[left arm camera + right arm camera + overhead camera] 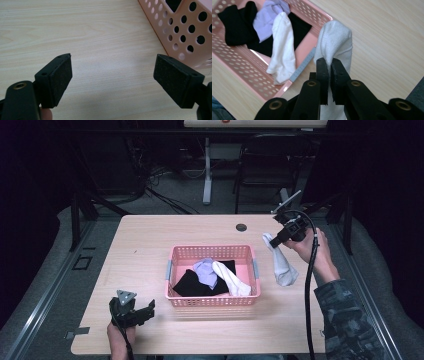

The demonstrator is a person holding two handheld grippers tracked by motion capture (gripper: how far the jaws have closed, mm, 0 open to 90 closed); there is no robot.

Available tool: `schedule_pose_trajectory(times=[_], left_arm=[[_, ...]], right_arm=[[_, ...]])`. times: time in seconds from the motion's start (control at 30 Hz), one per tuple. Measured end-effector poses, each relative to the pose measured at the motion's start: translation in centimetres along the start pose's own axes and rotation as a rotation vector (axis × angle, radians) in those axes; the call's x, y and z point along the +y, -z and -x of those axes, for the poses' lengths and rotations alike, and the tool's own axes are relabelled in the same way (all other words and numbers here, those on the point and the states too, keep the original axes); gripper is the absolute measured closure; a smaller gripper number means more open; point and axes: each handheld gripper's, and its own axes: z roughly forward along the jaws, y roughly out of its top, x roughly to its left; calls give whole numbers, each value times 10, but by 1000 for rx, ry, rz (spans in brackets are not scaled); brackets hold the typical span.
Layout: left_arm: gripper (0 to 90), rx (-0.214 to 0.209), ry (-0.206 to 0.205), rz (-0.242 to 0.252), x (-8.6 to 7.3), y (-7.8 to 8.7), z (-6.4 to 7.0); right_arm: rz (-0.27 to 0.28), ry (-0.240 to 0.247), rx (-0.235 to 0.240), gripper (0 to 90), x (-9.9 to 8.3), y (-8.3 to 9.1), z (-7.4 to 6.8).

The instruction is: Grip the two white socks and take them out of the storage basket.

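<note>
desk (pixel 150 245): carries one pink basket (pixel 212 253), centre.
basket contents: four pieces, namely two black, one lilac, one white sock (pixel 283 53).
held sock (pixel 280 262): hangs long axis vertical, right of the basket and apart from it.
right tongs (pixel 329 68): clamped on its top.
left tongs (pixel 112 75): wide, empty, near the front-left.

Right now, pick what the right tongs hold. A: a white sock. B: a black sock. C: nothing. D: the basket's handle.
A: the right tongs are shut on a white sock, which hangs beside the basket in the high view.
</note>
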Motion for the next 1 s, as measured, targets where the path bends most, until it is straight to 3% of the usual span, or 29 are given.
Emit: schedule_pose_trajectory(times=[0.17,0.37,0.4,0.47,0.53,0.83,0.87,0.97,1.0], left_arm=[[154,-1,1,1,0,0,0],[154,0,1,0,0,0,0],[154,-1,1,0,0,0,0],[154,-1,1,-3,0,0,0],[154,-1,0,-1,0,0,0],[154,0,-1,-6,0,0,0],[154,1,-3,-5,0,1,0],[154,0,-1,-6,0,0,0],[154,1,0,0,0,0,0]], right_arm=[[-11,-15,-7,859,-8,-9,8],[-25,-64,-1,859,-21,-34,19],[-51,-51,7,859,-22,-37,22],[-29,-75,1,859,-25,-42,22],[-44,-88,6,859,-30,-55,25],[-78,-110,14,859,-36,-80,29],[-87,-117,11,859,-37,-90,31],[-98,-122,11,858,-37,-99,32],[-119,-124,0,857,-37,-111,32]])
